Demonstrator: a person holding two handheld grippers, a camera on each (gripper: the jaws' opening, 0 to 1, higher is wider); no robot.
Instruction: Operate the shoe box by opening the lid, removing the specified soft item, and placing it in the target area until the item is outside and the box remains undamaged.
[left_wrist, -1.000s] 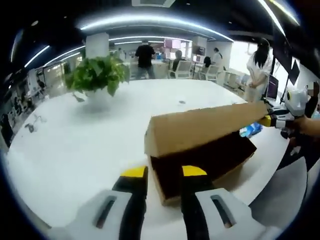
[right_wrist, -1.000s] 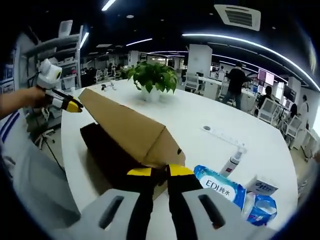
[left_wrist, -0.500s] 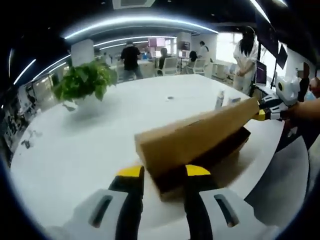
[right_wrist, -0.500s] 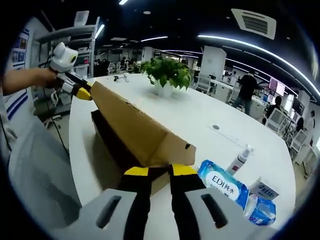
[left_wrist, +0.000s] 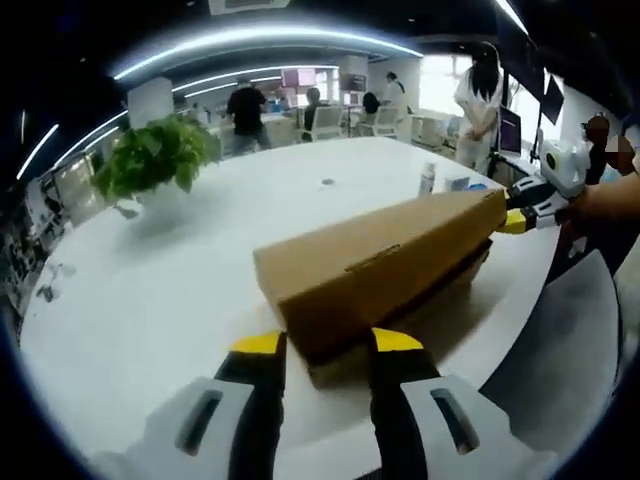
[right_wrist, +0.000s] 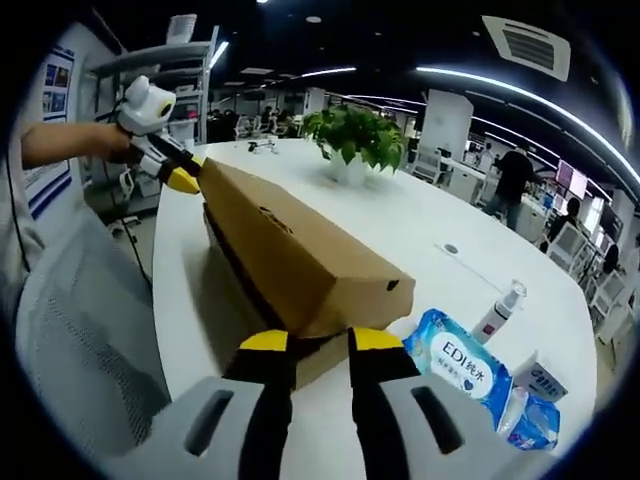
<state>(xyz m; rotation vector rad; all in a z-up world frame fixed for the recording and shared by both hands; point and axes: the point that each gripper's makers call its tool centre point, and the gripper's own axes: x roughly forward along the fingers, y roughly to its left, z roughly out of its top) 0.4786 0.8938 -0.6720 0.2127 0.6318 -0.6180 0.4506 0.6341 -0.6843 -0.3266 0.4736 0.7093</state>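
Observation:
A brown cardboard shoe box lies on the white table (left_wrist: 150, 290), its lid (left_wrist: 370, 265) down over the base (left_wrist: 440, 318) with only a thin dark gap. My left gripper (left_wrist: 327, 342) stands open at the box's near end, yellow tips against it. At the far end, my right gripper (left_wrist: 512, 222) touches the lid's edge. In the right gripper view the lid (right_wrist: 290, 245) runs away from my open right gripper (right_wrist: 320, 340) toward the left gripper (right_wrist: 180, 180), which a hand holds at the far corner. The box's inside is hidden.
A potted plant (left_wrist: 155, 155) (right_wrist: 360, 140) stands farther in on the table. A tissue pack (right_wrist: 455, 365), a spray bottle (right_wrist: 497, 312), a small white box (right_wrist: 555, 380) and a blue pack (right_wrist: 530, 420) lie right of the box. A grey mesh chair (right_wrist: 80, 340) stands beside the table edge. People stand in the background.
The lid, raised a second ago with the dark interior showing, has come down onto the base. Both grippers stayed at the box's two ends.

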